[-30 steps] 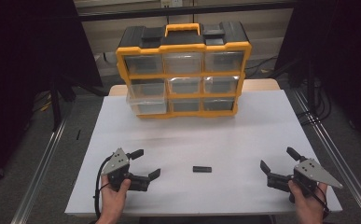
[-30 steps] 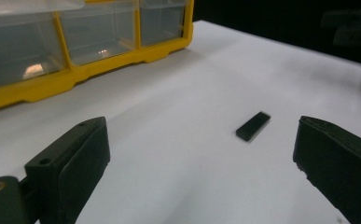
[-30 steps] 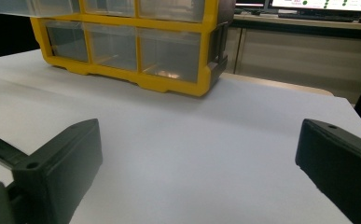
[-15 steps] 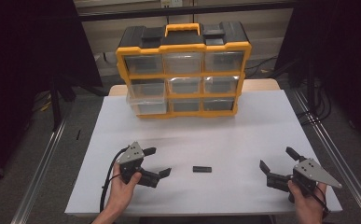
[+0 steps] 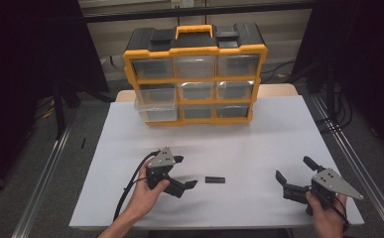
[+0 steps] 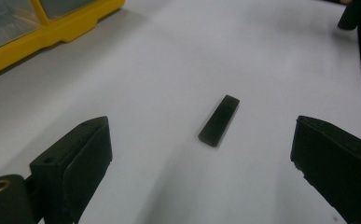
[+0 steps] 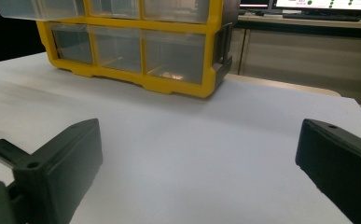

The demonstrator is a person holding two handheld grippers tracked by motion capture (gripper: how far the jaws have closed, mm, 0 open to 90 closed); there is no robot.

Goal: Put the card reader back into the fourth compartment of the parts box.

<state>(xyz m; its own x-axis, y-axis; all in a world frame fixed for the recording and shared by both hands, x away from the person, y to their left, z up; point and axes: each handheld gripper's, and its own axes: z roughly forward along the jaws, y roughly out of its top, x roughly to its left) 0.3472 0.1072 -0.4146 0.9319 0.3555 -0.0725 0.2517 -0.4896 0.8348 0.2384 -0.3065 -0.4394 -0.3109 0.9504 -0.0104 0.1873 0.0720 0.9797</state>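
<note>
A small flat black rectangular bar (image 5: 215,180) lies on the white table surface (image 5: 259,144), toward the near edge and roughly midway between the two grippers. In the left gripper view the same bar (image 6: 219,120) lies flat ahead of the jaws, between their lines, with one short end turned toward the camera and its long axis angled up to the right. It touches neither jaw.

The left gripper (image 5: 185,172) is held low over the table by the person's left hand (image 5: 147,194), just left of the bar. Its jaws are spread wide apart and hold nothing. A black cable (image 5: 130,186) trails from it toward the near table edge.

The right gripper (image 5: 292,169) is held by the person's right hand (image 5: 327,213) near the right front corner of the table, well apart from the bar. Its jaws are also spread wide with nothing between them. The right gripper view looks across bare table toward the organiser.

A yellow and black plastic parts organiser with clear drawers in three rows and an orange carry handle (image 5: 194,74) stands upright at the far side of the table. The left drawer of the middle row (image 5: 155,96) protrudes forward of its neighbours. The remaining drawers sit flush.
</note>
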